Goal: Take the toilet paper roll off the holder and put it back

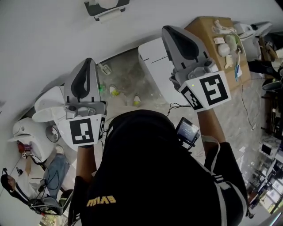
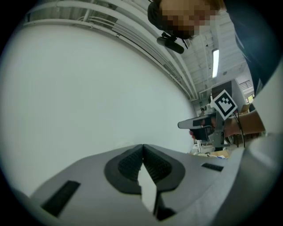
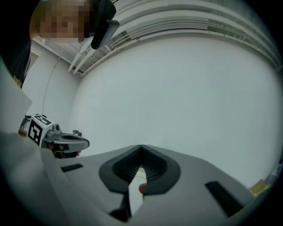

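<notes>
On the white wall (image 1: 44,39), at the top edge of the head view, what looks like one toilet paper roll (image 1: 108,3) sits in a single dark holder (image 1: 94,11), well apart from both tongs. The left tongs (image 2: 143,146) and right tongs (image 3: 141,147) point side by side at that wall. Each is clenched tip to tip with nothing between. Below them stand one white toilet (image 1: 48,106) and, at right, one cardboard box (image 1: 201,26).

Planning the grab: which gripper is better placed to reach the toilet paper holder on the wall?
Left, probably. In the head view the left gripper points nearly straight at the holder; the right gripper aims off to its side. Both are shut and empty.
</notes>
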Action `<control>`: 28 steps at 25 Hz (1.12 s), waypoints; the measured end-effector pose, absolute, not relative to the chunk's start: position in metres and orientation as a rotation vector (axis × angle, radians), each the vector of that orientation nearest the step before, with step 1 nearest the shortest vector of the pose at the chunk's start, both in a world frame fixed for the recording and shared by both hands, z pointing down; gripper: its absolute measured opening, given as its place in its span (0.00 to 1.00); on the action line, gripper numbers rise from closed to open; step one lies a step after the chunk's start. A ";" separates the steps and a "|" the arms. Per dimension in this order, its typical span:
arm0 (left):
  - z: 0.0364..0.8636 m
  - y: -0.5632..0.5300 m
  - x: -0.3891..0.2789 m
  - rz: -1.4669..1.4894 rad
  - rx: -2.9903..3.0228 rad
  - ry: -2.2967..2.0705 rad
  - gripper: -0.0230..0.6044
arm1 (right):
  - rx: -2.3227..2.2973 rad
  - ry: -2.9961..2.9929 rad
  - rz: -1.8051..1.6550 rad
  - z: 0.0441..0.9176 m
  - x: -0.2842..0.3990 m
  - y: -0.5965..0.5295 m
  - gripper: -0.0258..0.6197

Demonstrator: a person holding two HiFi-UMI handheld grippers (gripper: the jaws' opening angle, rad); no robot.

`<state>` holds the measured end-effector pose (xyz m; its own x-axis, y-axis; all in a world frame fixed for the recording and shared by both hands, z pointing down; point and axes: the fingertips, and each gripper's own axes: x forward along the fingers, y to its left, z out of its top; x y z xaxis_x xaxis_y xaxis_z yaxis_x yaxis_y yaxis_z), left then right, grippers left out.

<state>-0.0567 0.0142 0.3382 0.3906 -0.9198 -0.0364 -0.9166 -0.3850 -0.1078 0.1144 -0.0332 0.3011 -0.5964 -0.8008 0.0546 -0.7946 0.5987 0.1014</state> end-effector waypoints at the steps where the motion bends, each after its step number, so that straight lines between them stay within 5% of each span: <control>1: 0.339 0.019 -0.060 -0.050 -2.520 1.686 0.05 | 1.352 -2.731 -0.099 0.303 0.110 -0.030 0.03; 28: 0.367 0.021 -0.071 -0.061 -2.491 1.798 0.05 | 1.268 -2.695 -0.112 0.322 0.113 -0.034 0.03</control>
<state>-0.0712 0.0210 0.3667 0.3151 -0.9490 -0.0084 -0.9463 -0.3135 -0.0791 0.1130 -0.0344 0.3224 -0.6274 -0.7705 0.1130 -0.7585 0.6375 0.1354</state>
